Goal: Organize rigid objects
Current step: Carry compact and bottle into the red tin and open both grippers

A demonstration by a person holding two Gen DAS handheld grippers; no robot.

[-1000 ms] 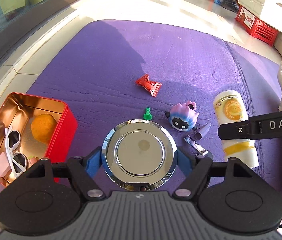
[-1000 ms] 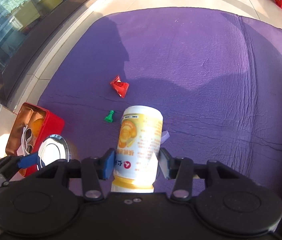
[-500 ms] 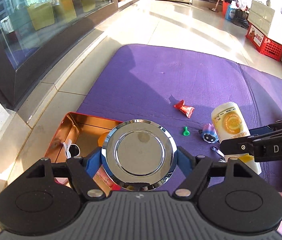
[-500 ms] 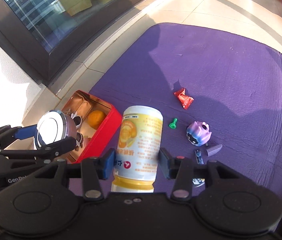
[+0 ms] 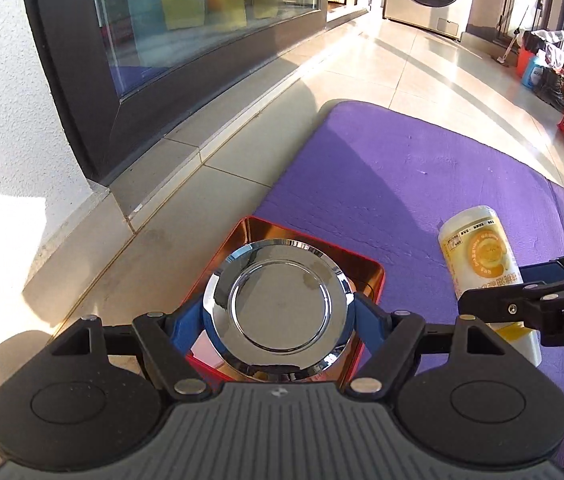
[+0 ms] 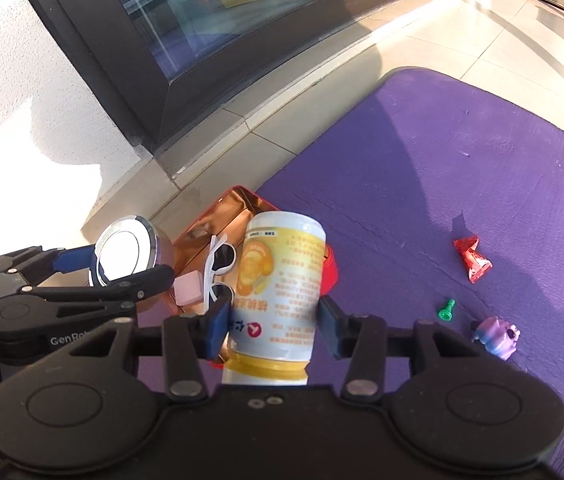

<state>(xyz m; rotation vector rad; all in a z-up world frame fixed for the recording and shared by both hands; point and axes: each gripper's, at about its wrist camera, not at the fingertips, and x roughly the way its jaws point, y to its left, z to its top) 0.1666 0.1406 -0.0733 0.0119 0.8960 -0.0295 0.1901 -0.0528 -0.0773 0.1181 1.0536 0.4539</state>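
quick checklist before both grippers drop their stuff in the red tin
1. Left gripper clamped on the chrome disc: ok, both blue pads press its rim.
2. Right gripper holding the bottle: ok, it sits between the pads.
3. Disc over the red tin: ok in the left view, directly above the opening.
4. Bottle over the tin: cannot tell; in the right view it overlaps the tin's right edge.
5. Room in the tin: not ok for both; the sunglasses and pink block already fill part of it.
6. Grippers apart: ok, no contact seen.
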